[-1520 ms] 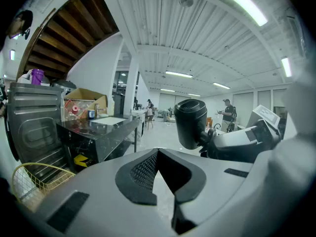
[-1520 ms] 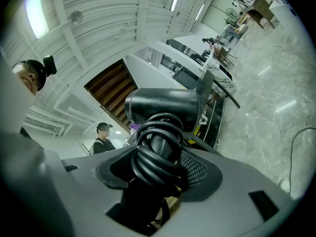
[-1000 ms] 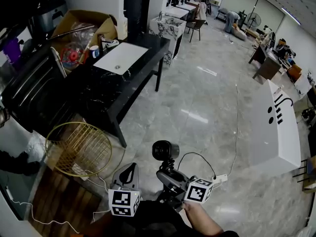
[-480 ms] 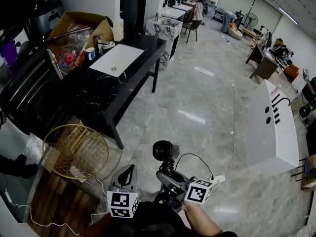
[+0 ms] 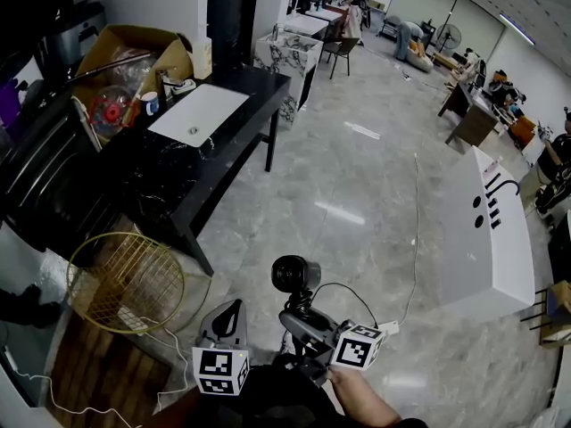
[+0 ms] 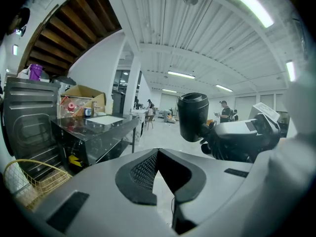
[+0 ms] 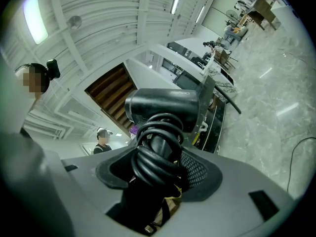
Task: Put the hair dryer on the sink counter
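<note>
A black hair dryer [image 5: 295, 275] stands upright in my right gripper [image 5: 305, 317], low in the head view. The gripper is shut on its handle, which has the black cord [image 7: 157, 154] wound round it. The barrel [image 7: 165, 105] shows above the jaws in the right gripper view. My left gripper [image 5: 228, 321] is beside it on the left, shut and empty, with its jaws [image 6: 157, 154] met at the tips. The hair dryer [image 6: 192, 116] also shows to its right. The black sink counter [image 5: 161, 163] with a white basin [image 5: 198, 114] stands far off at the upper left.
A gold wire basket [image 5: 125, 282] sits on the floor in front of the counter. A cardboard box [image 5: 134, 47] and small items stand at the counter's back. A long white unit with a black faucet [image 5: 486, 239] is on the right. A cable and plug [image 5: 388, 328] lie on the tiles.
The counter and the wire basket have slid slightly left in the head view. Both grippers and the hair dryer keep their place in the picture.
</note>
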Motion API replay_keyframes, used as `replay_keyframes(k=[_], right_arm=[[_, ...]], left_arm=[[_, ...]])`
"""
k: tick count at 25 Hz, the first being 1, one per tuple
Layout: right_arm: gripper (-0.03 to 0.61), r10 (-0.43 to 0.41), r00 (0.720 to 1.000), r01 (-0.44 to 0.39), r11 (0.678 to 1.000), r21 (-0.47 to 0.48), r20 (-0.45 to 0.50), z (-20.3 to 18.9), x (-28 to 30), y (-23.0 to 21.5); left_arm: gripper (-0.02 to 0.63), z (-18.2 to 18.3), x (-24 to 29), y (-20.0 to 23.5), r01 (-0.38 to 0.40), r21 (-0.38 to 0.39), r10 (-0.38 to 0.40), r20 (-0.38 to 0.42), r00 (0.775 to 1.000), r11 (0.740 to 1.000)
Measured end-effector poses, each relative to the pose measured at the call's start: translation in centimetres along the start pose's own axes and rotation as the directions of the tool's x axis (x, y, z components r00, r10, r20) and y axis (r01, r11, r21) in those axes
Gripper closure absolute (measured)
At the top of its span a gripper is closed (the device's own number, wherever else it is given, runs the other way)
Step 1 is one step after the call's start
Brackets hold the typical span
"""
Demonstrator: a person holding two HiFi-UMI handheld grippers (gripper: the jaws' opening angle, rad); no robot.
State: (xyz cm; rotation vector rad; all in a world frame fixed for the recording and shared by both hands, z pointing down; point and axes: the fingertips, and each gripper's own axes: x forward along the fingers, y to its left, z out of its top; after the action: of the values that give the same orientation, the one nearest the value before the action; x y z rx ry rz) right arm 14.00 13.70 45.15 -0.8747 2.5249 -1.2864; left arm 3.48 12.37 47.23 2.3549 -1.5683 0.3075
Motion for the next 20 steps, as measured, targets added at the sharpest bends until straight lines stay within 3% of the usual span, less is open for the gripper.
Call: replay_keyframes(k=[13,20], right_arm=[[0.313,0.009,1.0,-0.009,1.0,-0.027,0.0,7.1,-0.9,-4.8],[0.313,0.061,0.996,-0.063,0.997,-0.034,-0.058,9.4,-0.1,-6.5]], left_arm=[[0.607,3.5,7.6,-3.0,0.0,0.013,-0.001,0.011,1.0,1.0],[0.607,4.6,9.8,-3.3,-0.073,0.008,0.073,0.009,0.997,0.997]])
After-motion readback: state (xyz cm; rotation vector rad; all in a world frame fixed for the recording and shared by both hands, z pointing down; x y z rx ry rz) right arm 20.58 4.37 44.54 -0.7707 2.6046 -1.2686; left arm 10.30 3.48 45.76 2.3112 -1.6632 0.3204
